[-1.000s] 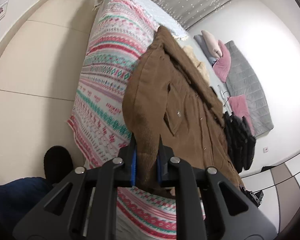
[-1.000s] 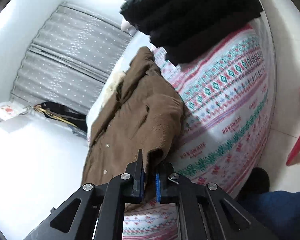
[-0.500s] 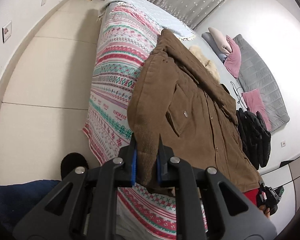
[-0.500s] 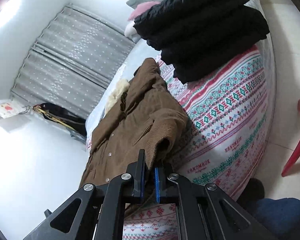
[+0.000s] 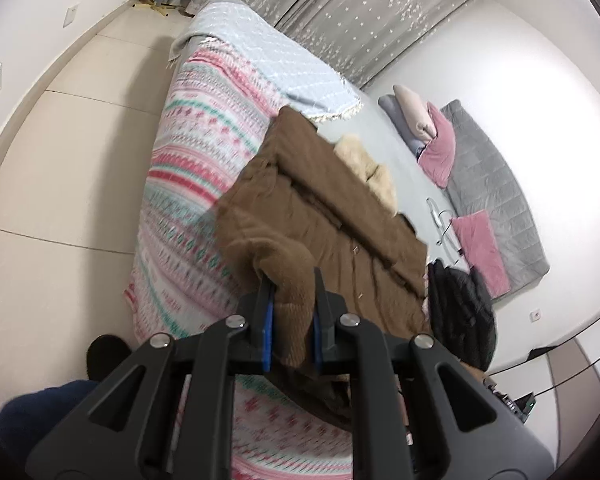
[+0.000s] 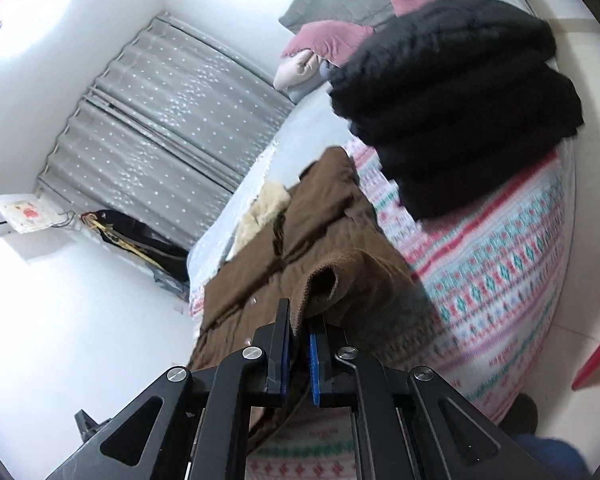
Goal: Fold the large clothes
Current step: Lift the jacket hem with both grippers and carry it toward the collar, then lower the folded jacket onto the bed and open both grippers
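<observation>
Both grippers are clamped on the brown coat's near hem: the left gripper (image 5: 291, 300) pinches a thick fold of it, and the right gripper (image 6: 299, 328) grips a thinner edge. From there the coat (image 5: 324, 216) is lifted off the patterned blanket (image 5: 204, 152) and runs away across the bed, its pale fur collar (image 5: 366, 168) at the far end. Beside it lies a folded black jacket (image 6: 456, 104). Farther off sit pink pillows (image 5: 440, 148) and grey curtains (image 5: 364, 12).
</observation>
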Demonstrator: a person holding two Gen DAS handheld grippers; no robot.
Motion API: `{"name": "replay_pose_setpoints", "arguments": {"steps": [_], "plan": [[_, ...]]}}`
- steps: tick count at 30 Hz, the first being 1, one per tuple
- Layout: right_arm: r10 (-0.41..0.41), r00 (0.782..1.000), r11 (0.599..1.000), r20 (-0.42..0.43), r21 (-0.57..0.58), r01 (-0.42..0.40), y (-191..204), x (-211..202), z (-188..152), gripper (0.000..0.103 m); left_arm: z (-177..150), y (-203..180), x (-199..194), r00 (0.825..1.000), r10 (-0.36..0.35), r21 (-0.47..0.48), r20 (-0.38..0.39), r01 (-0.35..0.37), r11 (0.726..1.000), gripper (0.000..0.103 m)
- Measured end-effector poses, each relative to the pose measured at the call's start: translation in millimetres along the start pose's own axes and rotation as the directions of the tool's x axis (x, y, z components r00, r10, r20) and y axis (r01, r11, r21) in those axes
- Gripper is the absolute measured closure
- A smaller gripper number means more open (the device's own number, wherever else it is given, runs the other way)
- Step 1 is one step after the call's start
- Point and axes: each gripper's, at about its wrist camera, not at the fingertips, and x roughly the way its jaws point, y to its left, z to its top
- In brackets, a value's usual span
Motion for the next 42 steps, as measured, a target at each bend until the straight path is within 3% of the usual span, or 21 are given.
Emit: {"name": "replay_pose_setpoints", "arguments": {"steps": [5,11,15,19,24,28,34,39,42], "plan": [[-0.007,1.0,0.999,0.03,-0.043,0.008,18.6,12.1,23.1,0.096,19.7,-5.9,6.7,1.0,-0.009,-0.015,0.011,0.009,1.0,0.086],[0.005,1.0,1.0,0.0,0.011,-0.005,3.2,34.6,34.6,0.096,29.3,2.7,27.0,1.0,-0.002,-0.043,-0.023,0.001,0.999,0.086],[0.034,0.999,0.999,-0.009,0.006,-0.034,13.0,45.1,48.7,0.096,48.7,-8.0,33.1,1.0,-0.014,-0.043,-0.003,0.014,0.999,0.086],[0.024,1.0,0.997,0.011,-0.074,-0.023,45.9,62.3,77.3,0.096,79.5,-28.0,56.8,1.0,-0.001,-0.027,0.003,0.001,1.0,0.086],[0.006,1.0,0.994,0.005,-0.113,-0.006,75.7,104.1,123.3,0.096,143.6,-68.8,98.3,0.999,0.046,0.02,-0.002,-0.046,0.999,0.086],[-0.025,0.998,0.985,0.05,-0.168,0.033,106.0,149.5,171.0,0.096,198.6,-110.7,139.4,0.996,0.088,0.054,0.01,-0.088,0.995,0.086],[-0.06,0.997,0.993,0.053,-0.097,0.065,110.2,239.1,242.5,0.096,268.0,-152.1,213.8,0.98,0.186,0.108,0.073,-0.193,0.975,0.086],[-0.135,0.99,0.986,0.045,-0.089,0.139,112.9,330.2,289.8,0.096,307.5,-155.6,302.7,0.956,0.289,0.112,0.058,-0.294,0.949,0.086],[-0.188,0.982,0.982,0.007,-0.034,0.188,99.2,392.3,311.6,0.096,327.4,-144.8,364.2,0.939,0.345,0.094,0.011,-0.345,0.934,0.086]]}}
